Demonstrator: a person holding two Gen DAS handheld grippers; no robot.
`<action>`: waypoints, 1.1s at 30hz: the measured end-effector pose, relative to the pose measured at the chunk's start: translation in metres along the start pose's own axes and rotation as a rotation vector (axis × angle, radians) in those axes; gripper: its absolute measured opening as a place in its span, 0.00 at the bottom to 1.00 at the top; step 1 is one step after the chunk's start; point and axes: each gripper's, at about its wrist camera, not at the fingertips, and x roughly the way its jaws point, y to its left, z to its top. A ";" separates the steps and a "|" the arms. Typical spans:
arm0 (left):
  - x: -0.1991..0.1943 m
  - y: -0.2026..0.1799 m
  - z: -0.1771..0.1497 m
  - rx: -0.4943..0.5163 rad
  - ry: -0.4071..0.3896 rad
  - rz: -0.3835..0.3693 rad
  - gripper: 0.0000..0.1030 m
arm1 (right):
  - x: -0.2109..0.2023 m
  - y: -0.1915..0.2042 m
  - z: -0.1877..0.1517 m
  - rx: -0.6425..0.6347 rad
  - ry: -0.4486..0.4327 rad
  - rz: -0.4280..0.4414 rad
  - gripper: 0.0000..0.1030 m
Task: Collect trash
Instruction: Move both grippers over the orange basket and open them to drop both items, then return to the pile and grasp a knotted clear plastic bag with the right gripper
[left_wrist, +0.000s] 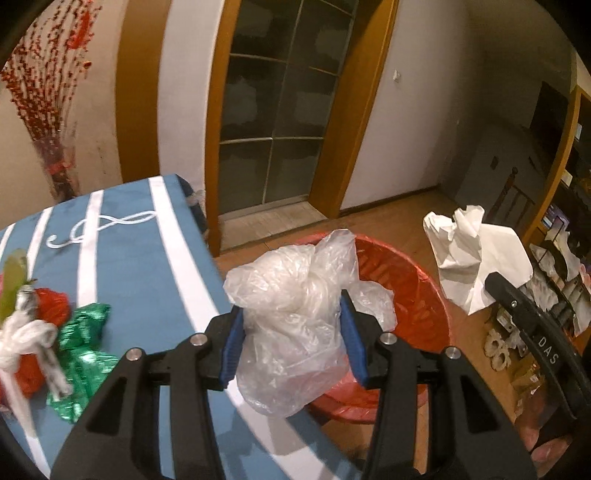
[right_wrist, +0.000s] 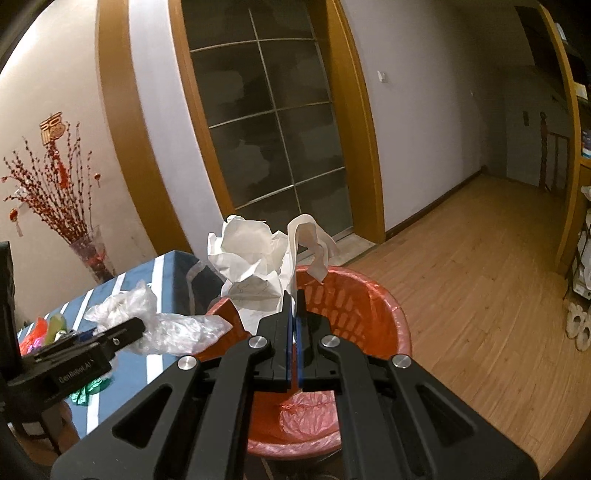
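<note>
Blue pads of the left gripper (left_wrist: 291, 336) pinch a clear plastic bag (left_wrist: 295, 314) past the table's (left_wrist: 140, 258) edge, the right gripper (right_wrist: 295, 325) clamps crumpled paper (right_wrist: 255, 266) above the red-lined bin (right_wrist: 369, 295), and either light piece could drift past its rim when let go.

Lower left of the left wrist view: trash pile (left_wrist: 44, 332), motion-blurred and cut by the frame edge. Red bin (left_wrist: 406, 280), near wall hidden behind the clear plastic bag (left_wrist: 295, 317). Right edge: shelf clutter (left_wrist: 554, 280), indistinct.
</note>
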 end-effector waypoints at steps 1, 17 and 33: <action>0.004 0.000 -0.001 0.001 0.007 -0.004 0.46 | 0.002 -0.002 -0.001 0.004 0.003 0.000 0.00; 0.044 -0.011 -0.004 0.014 0.066 -0.006 0.61 | 0.025 -0.019 0.005 0.063 0.025 0.019 0.10; 0.014 0.015 -0.014 0.055 0.021 0.104 0.78 | 0.007 -0.006 -0.004 -0.014 -0.005 -0.055 0.65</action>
